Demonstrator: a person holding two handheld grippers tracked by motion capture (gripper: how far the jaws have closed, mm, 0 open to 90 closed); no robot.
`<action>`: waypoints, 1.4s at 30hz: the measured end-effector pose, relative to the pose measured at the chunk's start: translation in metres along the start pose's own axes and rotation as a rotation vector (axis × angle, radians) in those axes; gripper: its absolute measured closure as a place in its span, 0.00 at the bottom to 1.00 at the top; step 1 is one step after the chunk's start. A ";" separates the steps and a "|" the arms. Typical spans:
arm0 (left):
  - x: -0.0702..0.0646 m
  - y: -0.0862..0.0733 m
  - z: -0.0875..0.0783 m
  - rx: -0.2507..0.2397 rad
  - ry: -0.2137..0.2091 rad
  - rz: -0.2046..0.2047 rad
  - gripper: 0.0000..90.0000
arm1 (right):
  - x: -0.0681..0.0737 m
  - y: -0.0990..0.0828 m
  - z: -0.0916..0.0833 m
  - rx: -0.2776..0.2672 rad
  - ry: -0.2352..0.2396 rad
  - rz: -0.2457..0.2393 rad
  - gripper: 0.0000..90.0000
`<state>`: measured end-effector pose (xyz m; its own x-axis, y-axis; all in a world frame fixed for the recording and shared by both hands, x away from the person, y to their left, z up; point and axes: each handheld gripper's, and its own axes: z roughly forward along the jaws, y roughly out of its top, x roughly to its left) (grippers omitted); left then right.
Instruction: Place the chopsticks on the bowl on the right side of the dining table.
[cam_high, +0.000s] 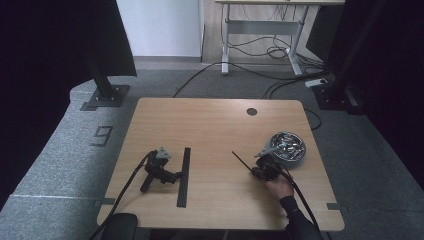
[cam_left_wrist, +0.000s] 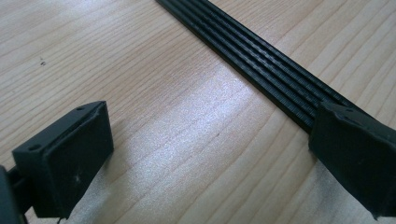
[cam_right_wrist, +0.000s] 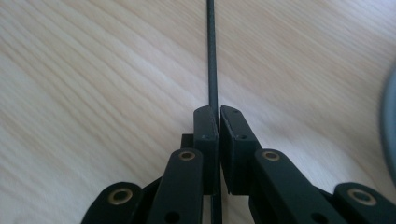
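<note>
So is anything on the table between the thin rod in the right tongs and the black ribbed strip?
Nothing visible. The right tongs are shut on the thin black rod, and only bare table lies between its tip and the black ribbed strip. The metal bowl sits behind, on the far side.

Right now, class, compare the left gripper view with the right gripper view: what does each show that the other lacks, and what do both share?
Left gripper view alone: the left gripper with jaws wide apart and nothing between them, beside a long black ribbed strip lying flat on the table.

Right gripper view alone: the right gripper shut on a thin black rod that runs straight ahead, and a blurred grey bowl edge at the right.

Both: the light wooden table beneath.
</note>
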<state>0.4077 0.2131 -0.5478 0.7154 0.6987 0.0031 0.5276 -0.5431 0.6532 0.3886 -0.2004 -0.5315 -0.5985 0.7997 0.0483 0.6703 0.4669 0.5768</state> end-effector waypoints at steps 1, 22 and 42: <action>0.000 0.000 0.000 0.000 0.000 0.000 0.00 | -0.003 -0.006 -0.004 0.000 -0.012 0.003 0.95; 0.000 0.000 0.000 -0.002 0.000 -0.003 0.00 | -0.017 0.002 -0.022 0.115 -0.040 -0.006 0.51; 0.000 0.000 0.000 0.000 -0.001 -0.002 0.00 | -0.015 0.031 -0.002 0.429 0.006 -0.112 0.82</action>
<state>0.4076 0.2131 -0.5477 0.7145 0.6996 0.0012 0.5292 -0.5416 0.6532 0.4176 -0.1990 -0.5127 -0.6791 0.7340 0.0100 0.7222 0.6656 0.1883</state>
